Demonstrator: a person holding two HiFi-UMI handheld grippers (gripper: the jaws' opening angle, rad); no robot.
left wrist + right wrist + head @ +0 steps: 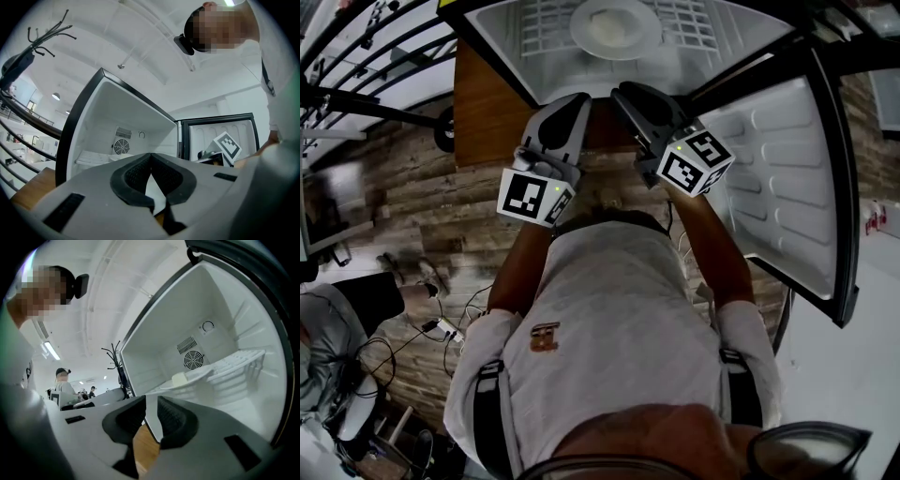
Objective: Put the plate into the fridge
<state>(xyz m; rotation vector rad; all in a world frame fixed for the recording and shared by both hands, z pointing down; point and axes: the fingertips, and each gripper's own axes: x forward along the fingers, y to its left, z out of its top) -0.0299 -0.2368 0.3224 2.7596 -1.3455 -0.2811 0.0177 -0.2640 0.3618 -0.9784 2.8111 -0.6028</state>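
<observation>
The plate [614,26] already sits on the fridge [502,33] shelf [694,19], straight ahead of both grippers and clear of them, the right gripper [625,91] a shade nearer; it's round, so no long axis matters. The left gripper [578,97] is pressed together; the right's jaws stand narrowly apart on nothing; the door [787,169] hangs open on the right, probably next.

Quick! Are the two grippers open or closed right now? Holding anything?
Left gripper: closed, holding nothing.
Right gripper: slightly open, holding nothing.
</observation>
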